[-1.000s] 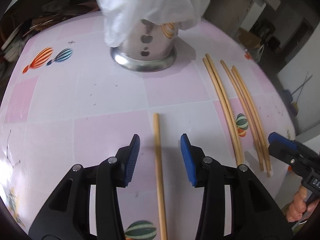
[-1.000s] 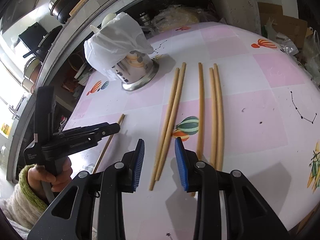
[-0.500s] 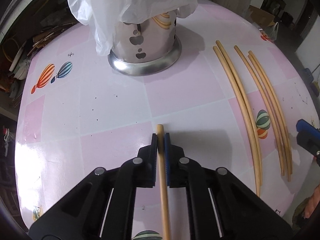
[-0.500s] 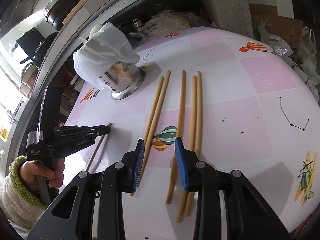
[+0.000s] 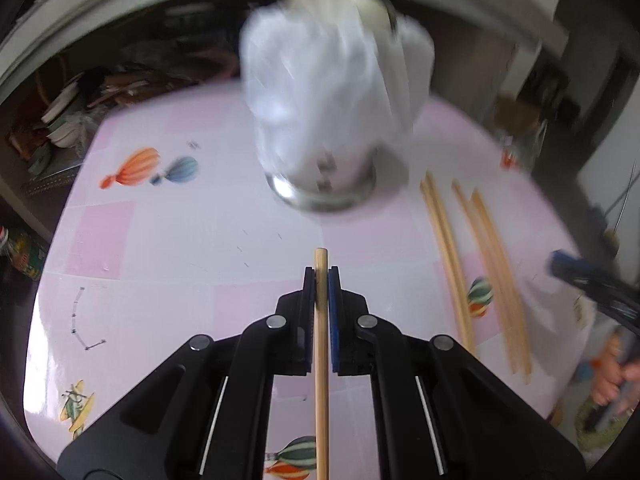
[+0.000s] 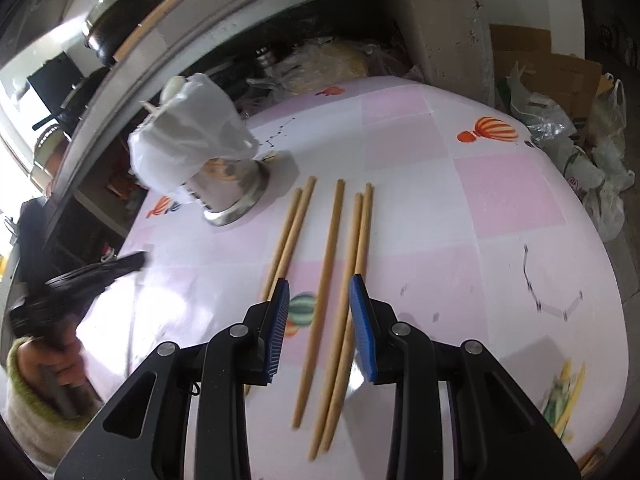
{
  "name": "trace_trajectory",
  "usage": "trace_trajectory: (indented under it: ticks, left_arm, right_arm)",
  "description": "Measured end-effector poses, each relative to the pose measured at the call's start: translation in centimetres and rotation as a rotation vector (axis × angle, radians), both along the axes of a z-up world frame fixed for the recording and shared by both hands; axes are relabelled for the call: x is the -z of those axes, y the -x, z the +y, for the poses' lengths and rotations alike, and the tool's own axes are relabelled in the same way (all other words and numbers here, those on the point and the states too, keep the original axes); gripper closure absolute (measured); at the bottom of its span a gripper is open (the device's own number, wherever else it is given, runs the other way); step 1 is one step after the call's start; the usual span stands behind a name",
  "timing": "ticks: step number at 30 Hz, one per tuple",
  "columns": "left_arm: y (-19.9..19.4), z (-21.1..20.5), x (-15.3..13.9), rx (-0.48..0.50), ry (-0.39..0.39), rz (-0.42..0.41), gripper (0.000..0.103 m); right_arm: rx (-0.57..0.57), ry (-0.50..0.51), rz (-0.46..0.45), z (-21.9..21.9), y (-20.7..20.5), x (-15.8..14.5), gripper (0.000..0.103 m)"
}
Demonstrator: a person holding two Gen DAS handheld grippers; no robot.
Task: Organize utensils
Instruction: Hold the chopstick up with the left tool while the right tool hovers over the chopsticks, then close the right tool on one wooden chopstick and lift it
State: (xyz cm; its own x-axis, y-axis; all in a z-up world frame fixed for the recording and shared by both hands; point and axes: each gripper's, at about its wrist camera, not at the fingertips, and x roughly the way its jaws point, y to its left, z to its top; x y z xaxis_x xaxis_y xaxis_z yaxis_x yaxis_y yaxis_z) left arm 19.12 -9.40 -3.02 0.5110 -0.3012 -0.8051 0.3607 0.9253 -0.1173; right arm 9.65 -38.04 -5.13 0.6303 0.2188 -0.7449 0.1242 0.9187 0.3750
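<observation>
We have one chopstick [image 5: 321, 344] pinched in our left gripper [image 5: 321, 276] at lower centre, five more chopsticks [image 6: 332, 264] lying mid-frame under our spread right gripper [image 6: 320, 300], none visibly in the holder [image 6: 228, 188] yet.

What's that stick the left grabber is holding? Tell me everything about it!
It is a long, thin, round chopstick, pale tan like bamboo or wood, plain and smooth. The left gripper is shut on it, with the blue pads pinching it from both sides. Its blunt tip pokes out a little past the fingers and points toward the shiny metal holder covered by a white plastic bag. The rest runs straight back between the black arms and out of the bottom of the picture.
</observation>
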Motion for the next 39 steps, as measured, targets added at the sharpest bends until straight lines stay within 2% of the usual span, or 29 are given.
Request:
trace_trajectory:
  ticks: [6, 11, 17, 27, 39]
  left_arm:
    - [0.9, 3.3, -3.4, -0.043, 0.108, -0.081, 0.098]
    - [1.2, 5.3, -4.4, -0.073, 0.158, -0.101, 0.098]
    - [1.0, 6.7, -4.5, -0.089, 0.192, -0.101, 0.098]
    - [0.5, 7.2, -3.8, -0.084, 0.209, -0.090, 0.098]
    - [0.3, 7.3, -3.7, -0.090, 0.212, -0.083, 0.098]
  right_arm:
    - [-0.008, 0.050, 0.090, -1.6, -6.1, 1.3, 0.086]
    - [0.005, 0.048, 0.182, -2.6, -9.9, 2.8, 0.091]
    - [-0.018, 0.035, 0.237, -2.4, -11.4, 3.7, 0.092]
    - [-0.036, 0.109, 0.295, -1.8, -12.5, 4.4, 0.094]
    - [-0.060, 0.258, 0.314, 0.2, -14.1, 4.1, 0.094]
